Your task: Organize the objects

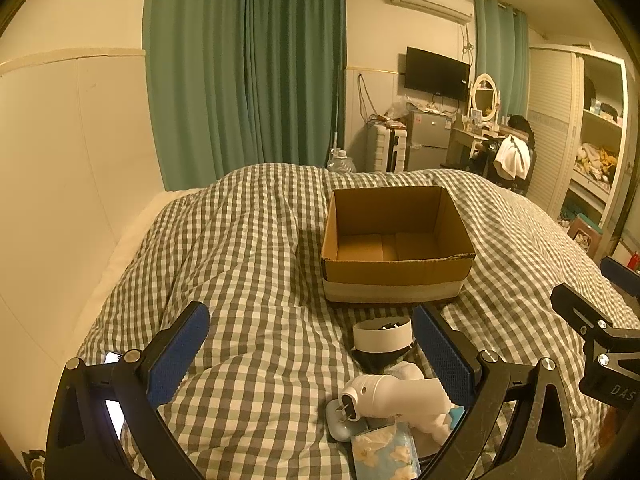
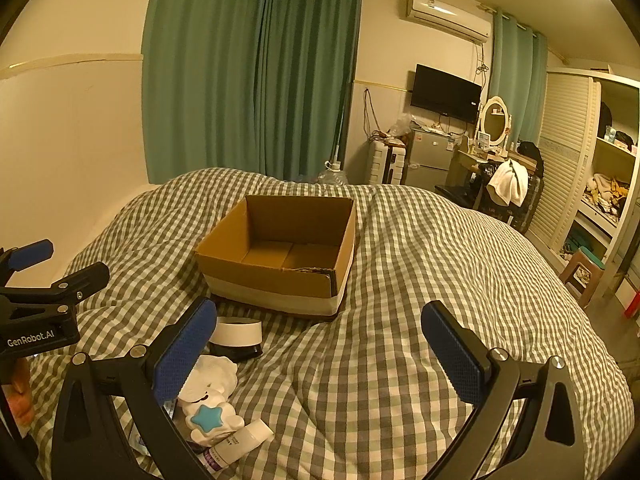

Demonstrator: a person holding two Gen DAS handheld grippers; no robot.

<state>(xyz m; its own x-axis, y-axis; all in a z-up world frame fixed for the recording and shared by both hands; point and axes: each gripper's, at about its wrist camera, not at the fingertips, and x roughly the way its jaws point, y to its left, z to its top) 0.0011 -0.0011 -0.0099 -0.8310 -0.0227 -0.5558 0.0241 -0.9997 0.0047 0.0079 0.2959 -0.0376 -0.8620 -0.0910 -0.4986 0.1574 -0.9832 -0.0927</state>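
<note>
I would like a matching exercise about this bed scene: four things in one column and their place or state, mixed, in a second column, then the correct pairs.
Things:
1. cardboard box
2. tissue pack
3. television
4. left tongs

Place or state:
A. mounted on the far wall
B. open, holding nothing
C. empty, on the checked quilt
D. nearest the camera, in front of the white charger

Pairs: 1-C, 2-D, 3-A, 4-B
</note>
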